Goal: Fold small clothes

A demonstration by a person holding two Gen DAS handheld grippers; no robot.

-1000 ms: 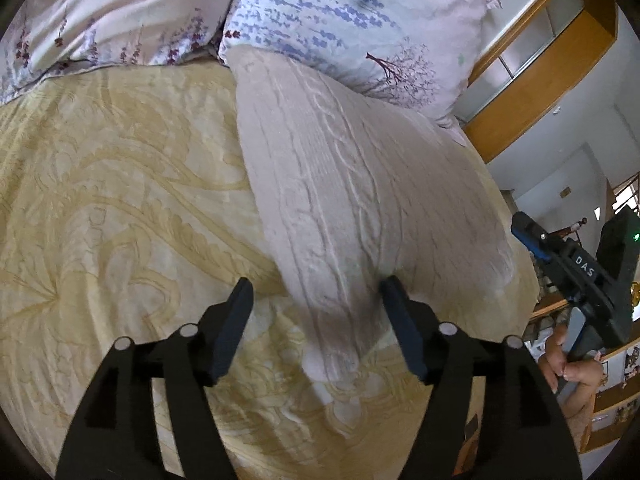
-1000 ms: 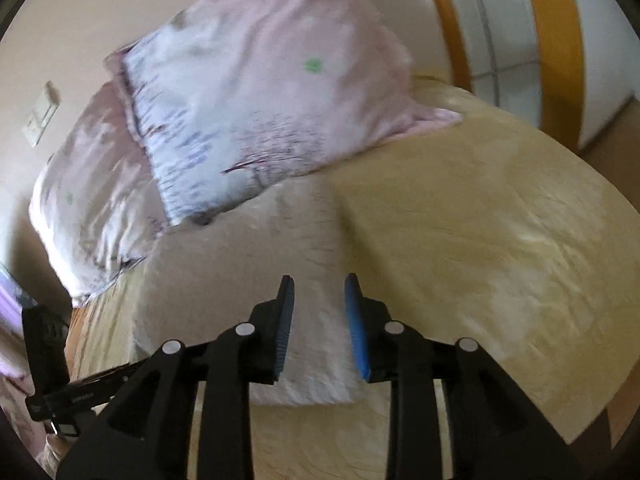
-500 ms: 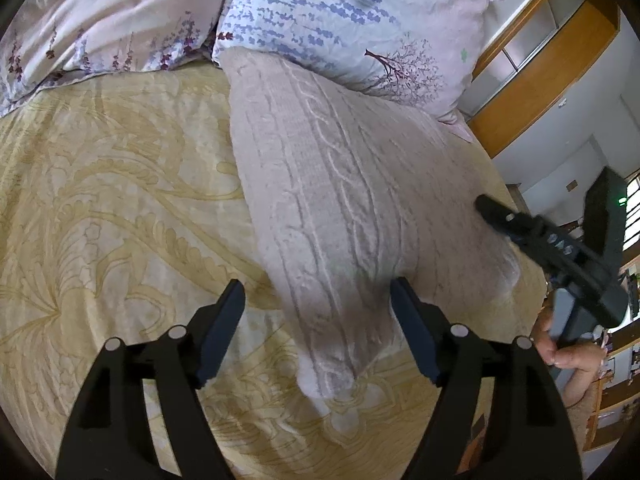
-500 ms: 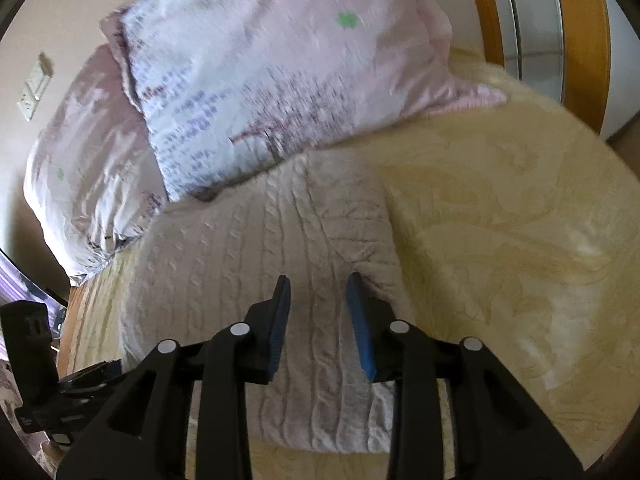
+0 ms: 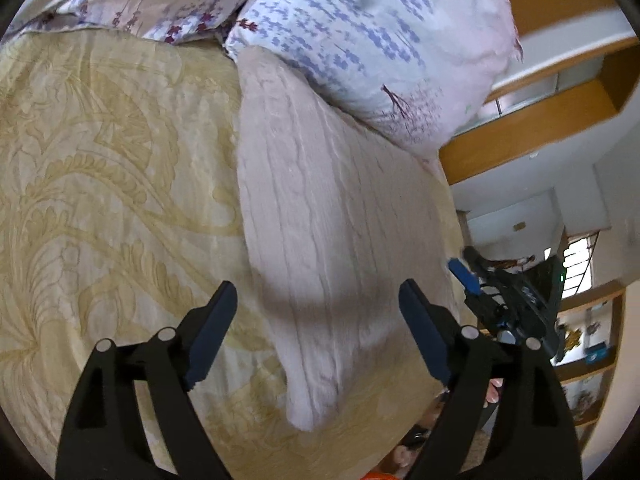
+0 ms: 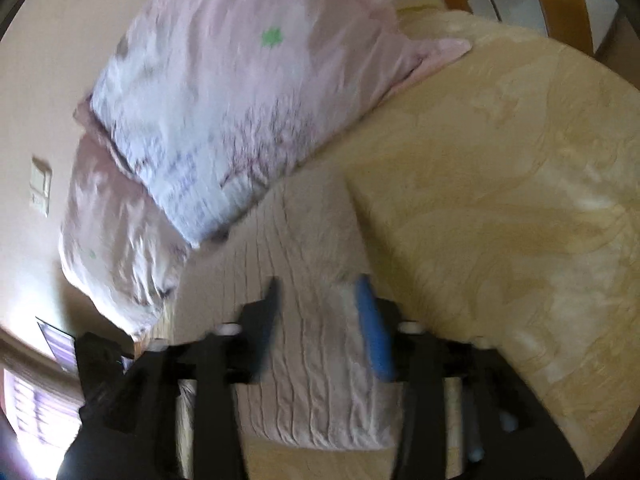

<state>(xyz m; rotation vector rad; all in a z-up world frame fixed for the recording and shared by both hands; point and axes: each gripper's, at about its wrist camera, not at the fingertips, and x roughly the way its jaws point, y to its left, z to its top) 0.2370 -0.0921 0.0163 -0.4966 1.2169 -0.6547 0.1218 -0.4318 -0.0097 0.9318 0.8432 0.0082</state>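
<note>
A folded cream cable-knit garment [image 5: 324, 216] lies on the yellow bedspread [image 5: 104, 184], its far end against a floral pillow [image 5: 360, 40]. My left gripper [image 5: 318, 316] is open and empty, jaws wide apart above the garment's near end. The right gripper shows at the right of the left wrist view [image 5: 468, 276], beside the garment's edge. In the blurred right wrist view the garment [image 6: 304, 280] lies under my right gripper [image 6: 320, 300], which is open and empty, jaws apart over the knit.
Two floral pillows [image 6: 224, 92] lean at the head of the bed. Wooden shelving [image 5: 540, 80] and a wooden frame [image 6: 560, 8] stand beyond the bed. A wall switch [image 6: 40, 184] is at the left. The bed's edge runs close under the grippers.
My left gripper's jaws have spread wider and pulled back a little. My right gripper has opened from nearly shut and moved over the garment's near end.
</note>
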